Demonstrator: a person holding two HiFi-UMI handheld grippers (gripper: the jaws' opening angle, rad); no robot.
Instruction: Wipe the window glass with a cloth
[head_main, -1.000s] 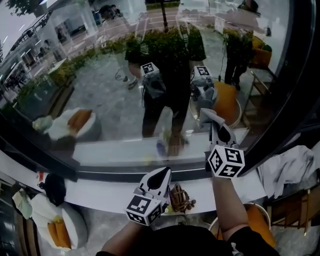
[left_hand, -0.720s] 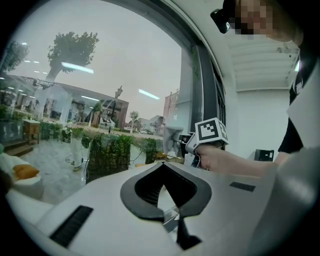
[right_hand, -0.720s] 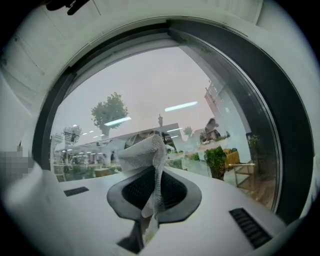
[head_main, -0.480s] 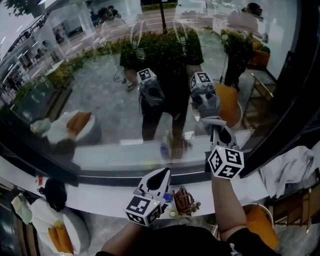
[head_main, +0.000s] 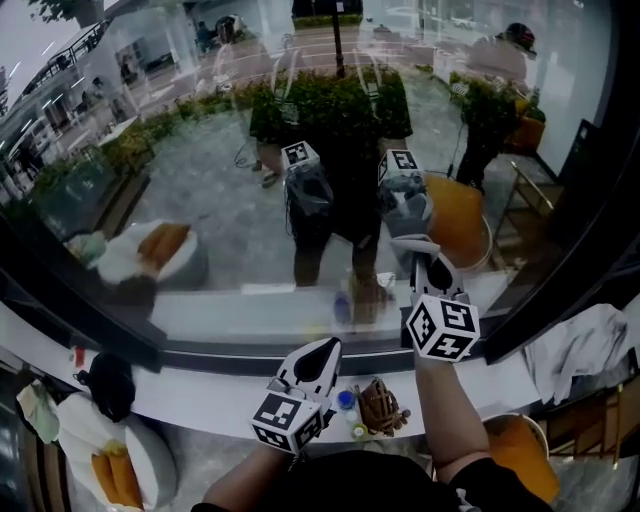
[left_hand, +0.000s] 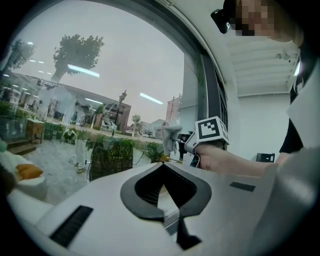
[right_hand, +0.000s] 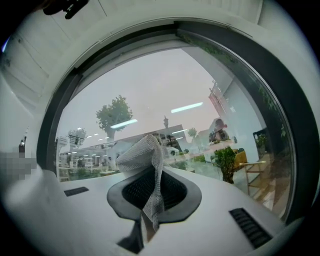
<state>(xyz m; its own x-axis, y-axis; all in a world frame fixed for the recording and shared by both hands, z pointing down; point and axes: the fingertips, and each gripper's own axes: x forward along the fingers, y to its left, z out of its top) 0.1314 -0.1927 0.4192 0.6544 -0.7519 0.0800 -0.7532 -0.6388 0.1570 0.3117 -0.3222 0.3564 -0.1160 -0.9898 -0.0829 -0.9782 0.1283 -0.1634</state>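
Note:
The window glass (head_main: 190, 190) fills the upper head view and mirrors the person and both grippers. My right gripper (head_main: 424, 256) is raised to the pane, shut on a grey mesh cloth (head_main: 413, 243) whose folded end stands up from the jaws (right_hand: 145, 159). My left gripper (head_main: 322, 352) hangs lower, over the white sill (head_main: 200, 388), with its jaws shut and nothing between them (left_hand: 162, 165). In the left gripper view, the cloth (left_hand: 171, 138) and the right gripper's marker cube (left_hand: 212, 131) show against the glass.
A small bottle with a blue cap (head_main: 346, 401) and a brown woven object (head_main: 384, 406) lie on the sill below the grippers. A dark window frame (head_main: 565, 265) runs down the right. White fabric (head_main: 585, 345) and an orange-seated chair (head_main: 515, 445) are at the lower right.
My right gripper and the cloth have shifted slightly left and down along the glass. The left gripper has stayed in place. The head view has tilted a little.

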